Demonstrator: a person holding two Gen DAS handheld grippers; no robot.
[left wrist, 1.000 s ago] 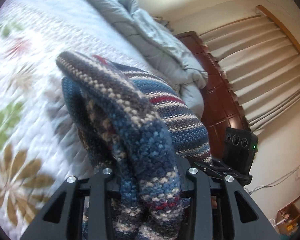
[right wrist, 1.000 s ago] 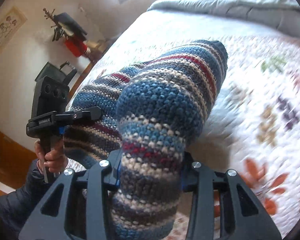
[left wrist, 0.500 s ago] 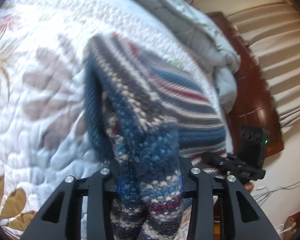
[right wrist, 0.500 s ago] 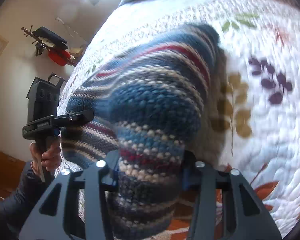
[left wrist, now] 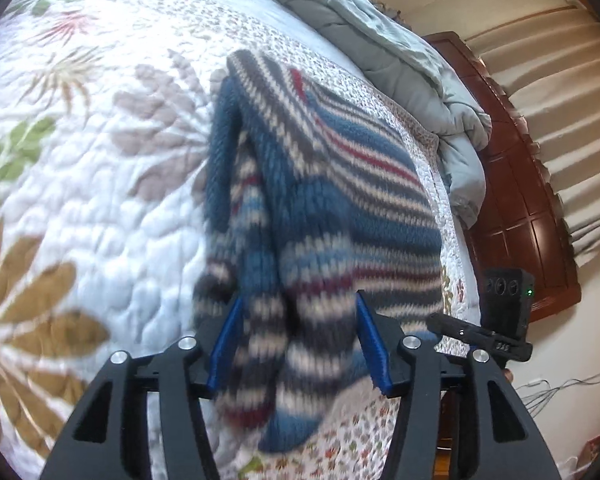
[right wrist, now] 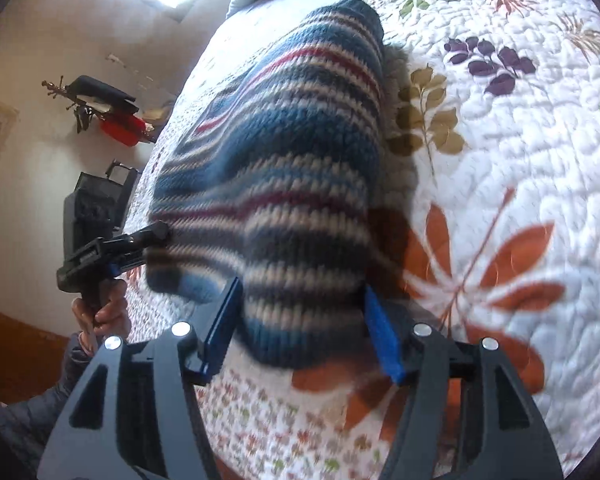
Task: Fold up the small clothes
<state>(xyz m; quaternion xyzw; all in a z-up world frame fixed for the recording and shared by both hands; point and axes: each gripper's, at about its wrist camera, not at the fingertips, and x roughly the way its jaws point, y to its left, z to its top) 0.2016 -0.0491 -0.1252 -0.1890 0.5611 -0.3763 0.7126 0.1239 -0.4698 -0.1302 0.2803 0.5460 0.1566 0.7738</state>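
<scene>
Striped knit sweater (left wrist: 340,200) lying bunched on quilt (left wrist: 100,208). Left gripper (left wrist: 296,344) and right gripper (right wrist: 300,328) both opening, knit between pads, slipping free. Looking thick, soft, floppy; regrasping at hem corners likely best.

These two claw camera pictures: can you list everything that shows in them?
striped knit garment: one, blue, grey, cream and red, on the quilt, near edge between both claws
quilt: one, white with leaf prints, covering the bed
duvet: one, pale grey-blue, bunched at the bed's far end
headboard: one, dark red-brown wood, behind the duvet
curtain: one, cream, behind the headboard
red item: one, by the wall
left claw: one, black with blue pads, opening
right claw: one, same colours, opening
hand: one, gripping the left claw's handle
</scene>
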